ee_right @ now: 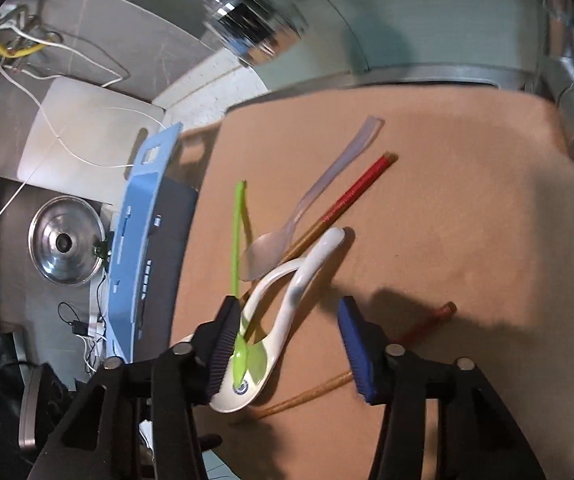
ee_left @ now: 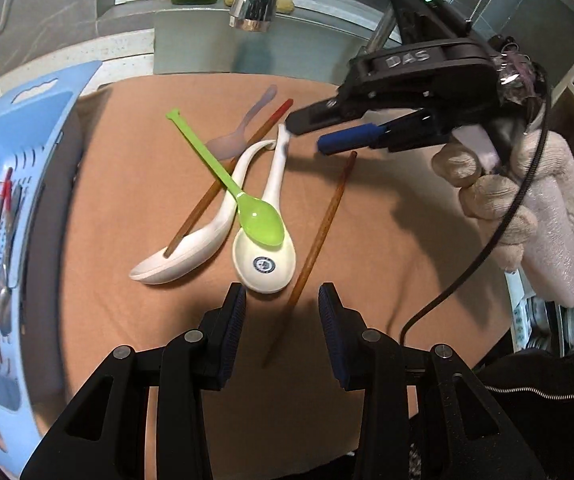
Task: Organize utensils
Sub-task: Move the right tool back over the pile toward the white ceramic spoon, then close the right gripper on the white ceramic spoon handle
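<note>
The utensils lie in a loose pile near the middle of the tan mat (ee_left: 367, 240): two white ceramic spoons, a green plastic spoon (ee_left: 243, 200), a translucent spoon (ee_left: 243, 128) and two chopsticks.

The logo spoon (ee_left: 269, 236) lies with its bowl toward the near edge of the mat and its handle running toward the far edge, where the faucet (ee_left: 253, 8) hangs. The green plastic spoon rests its bowl inside that bowl; its long axis runs diagonally toward the far-left corner. The second white spoon (ee_left: 199, 236) lies alongside, with a red-tipped chopstick (ee_left: 227, 178) crossing it. A separate chopstick (ee_left: 319, 236) lies apart on the right, its long axis running near to far.

The right gripper (ee_left: 303, 134) is partly spread and empty; its fingertips sit at the tip of the logo spoon's handle, and contact cannot be confirmed. The left gripper (ee_left: 283, 308) is partly spread and empty, above the near end of the separate chopstick.

Recommended procedure: take the green plastic spoon first, since it lies on top. Grip across the handle, at right angles to the long axis. Lift straight up to avoid dragging neighbours. Deliver to the blue basket (ee_left: 27, 120) at the left edge of the mat, which already holds cutlery.
</note>
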`<state>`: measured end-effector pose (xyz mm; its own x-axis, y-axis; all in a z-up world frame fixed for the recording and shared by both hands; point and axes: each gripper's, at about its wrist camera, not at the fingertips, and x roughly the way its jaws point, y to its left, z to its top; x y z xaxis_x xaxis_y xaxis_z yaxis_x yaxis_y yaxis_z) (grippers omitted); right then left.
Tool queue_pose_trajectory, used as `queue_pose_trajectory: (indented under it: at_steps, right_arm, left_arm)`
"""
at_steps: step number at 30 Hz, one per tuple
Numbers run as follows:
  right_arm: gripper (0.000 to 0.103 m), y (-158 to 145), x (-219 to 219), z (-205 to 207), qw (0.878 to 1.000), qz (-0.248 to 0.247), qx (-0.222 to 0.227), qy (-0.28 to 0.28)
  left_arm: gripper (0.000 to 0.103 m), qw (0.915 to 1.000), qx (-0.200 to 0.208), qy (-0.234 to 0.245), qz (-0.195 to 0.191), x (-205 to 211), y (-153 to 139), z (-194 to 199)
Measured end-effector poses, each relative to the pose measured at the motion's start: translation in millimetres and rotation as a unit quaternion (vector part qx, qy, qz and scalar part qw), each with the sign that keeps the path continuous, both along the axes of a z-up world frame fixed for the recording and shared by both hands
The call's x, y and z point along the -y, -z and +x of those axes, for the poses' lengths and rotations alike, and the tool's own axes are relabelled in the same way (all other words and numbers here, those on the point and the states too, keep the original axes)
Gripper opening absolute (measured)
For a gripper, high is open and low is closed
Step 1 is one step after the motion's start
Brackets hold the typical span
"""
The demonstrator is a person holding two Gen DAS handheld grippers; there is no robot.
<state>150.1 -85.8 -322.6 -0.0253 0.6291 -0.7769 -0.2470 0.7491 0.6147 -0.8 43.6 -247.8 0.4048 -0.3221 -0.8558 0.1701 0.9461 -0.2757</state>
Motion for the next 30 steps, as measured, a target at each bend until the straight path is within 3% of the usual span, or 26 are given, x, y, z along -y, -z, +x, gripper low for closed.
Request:
queue_pose_trajectory:
  at_steps: [6, 16, 26, 30]
  right_arm:
    - [0.037, 19, -4, 5, 0.999, -0.003, -0.032, -0.002]
    - [0.036, 22, -16, 11, 0.999, -0.007, -0.037, -0.006]
    - [0.014, 29, -14, 11, 0.998, -0.008, -0.059, -0.001]
    - [0.013, 30, -9, 10, 0.997, -0.002, -0.07, 0.008]
  left_arm:
    - [0.036, 0.9998, -0.005, -0.019, 0.01, 2, 11, 7]
    - [0.036, 0.9991, -0.015, -0.01, 0.038, 11, 24, 21]
    - [0.036, 0.9983, -0.008, 0.012, 0.057, 26, 25, 24]
    - [0.036, 0.9982, -0.005, 0.018, 0.056, 26, 23, 26]
